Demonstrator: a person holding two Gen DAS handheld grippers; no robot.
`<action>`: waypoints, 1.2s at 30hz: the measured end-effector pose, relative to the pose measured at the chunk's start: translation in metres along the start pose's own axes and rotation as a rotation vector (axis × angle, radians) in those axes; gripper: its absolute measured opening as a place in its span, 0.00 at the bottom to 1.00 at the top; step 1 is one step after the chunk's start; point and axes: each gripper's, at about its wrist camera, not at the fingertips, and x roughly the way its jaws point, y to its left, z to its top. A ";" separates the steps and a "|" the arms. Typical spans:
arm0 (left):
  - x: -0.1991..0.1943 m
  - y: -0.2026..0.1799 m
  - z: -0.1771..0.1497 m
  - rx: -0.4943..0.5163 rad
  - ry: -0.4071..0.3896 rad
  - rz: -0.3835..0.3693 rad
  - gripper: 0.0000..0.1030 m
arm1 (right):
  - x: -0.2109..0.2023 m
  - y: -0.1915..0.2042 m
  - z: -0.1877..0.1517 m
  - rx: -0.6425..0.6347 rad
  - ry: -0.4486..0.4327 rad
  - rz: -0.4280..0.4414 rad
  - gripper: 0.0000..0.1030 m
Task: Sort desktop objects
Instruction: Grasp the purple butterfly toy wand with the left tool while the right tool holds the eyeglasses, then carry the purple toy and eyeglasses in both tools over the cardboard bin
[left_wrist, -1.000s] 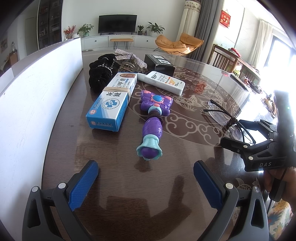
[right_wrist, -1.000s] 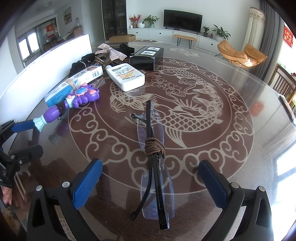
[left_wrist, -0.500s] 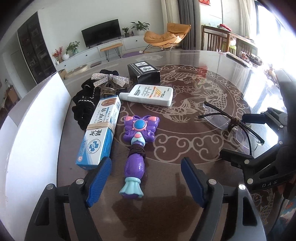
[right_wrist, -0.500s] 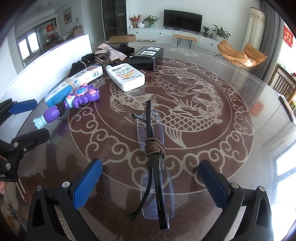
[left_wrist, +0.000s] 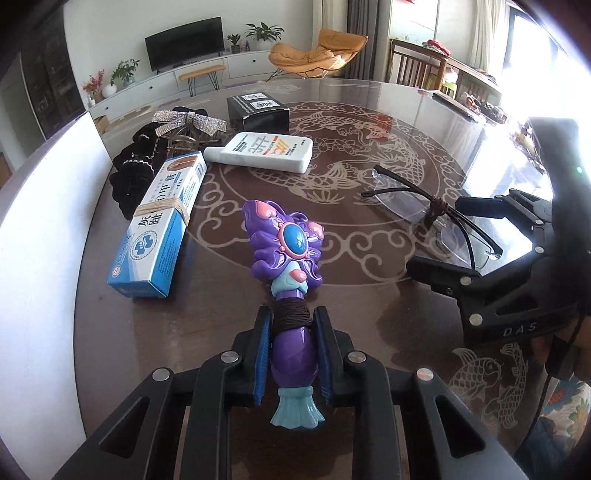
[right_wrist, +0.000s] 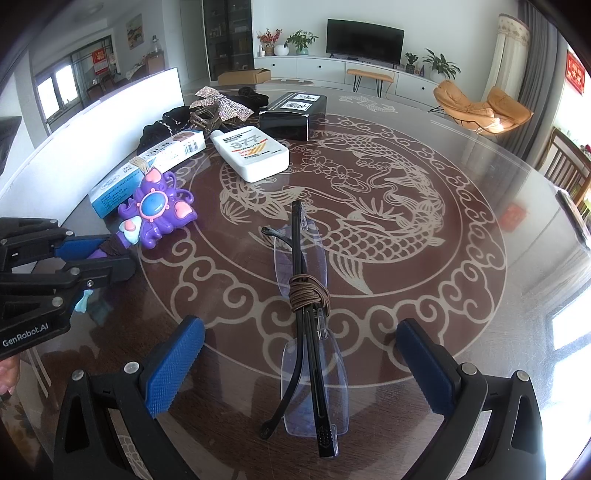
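Observation:
A purple toy wand (left_wrist: 291, 243) with a butterfly head lies on the dark round table (left_wrist: 207, 332); a brown hair tie is wound round its neck. My left gripper (left_wrist: 292, 314) has its jaws closing, and the blue pads (left_wrist: 263, 347) press both sides of the wand's handle. The right wrist view shows the wand (right_wrist: 155, 210) at the left, with the left gripper (right_wrist: 110, 254) clamped on it. Folded rimless glasses (right_wrist: 306, 295), bound with a brown hair tie, lie between the wide-apart fingers of my right gripper (right_wrist: 300, 326), which is open and not touching them.
A blue-and-white box (left_wrist: 159, 229), a white bottle (left_wrist: 266, 151), a black box (left_wrist: 258, 110) and black hair accessories with a glittery bow (left_wrist: 192, 122) lie beyond the wand. A white board (left_wrist: 44, 221) stands along the table's left edge. A hand (left_wrist: 546, 343) holds the right gripper.
My left gripper moved forward over the wand and went from wide open to shut on its handle. The right gripper and the glasses stayed where they were.

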 end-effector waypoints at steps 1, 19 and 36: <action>-0.003 -0.003 -0.005 0.008 0.009 0.002 0.22 | 0.000 0.000 0.000 0.000 0.000 0.000 1.00; -0.021 0.005 -0.018 -0.144 -0.042 -0.030 0.19 | 0.001 -0.012 0.027 -0.004 0.106 0.023 0.20; -0.205 0.130 -0.043 -0.409 -0.364 0.034 0.19 | -0.099 0.127 0.139 -0.152 -0.051 0.231 0.14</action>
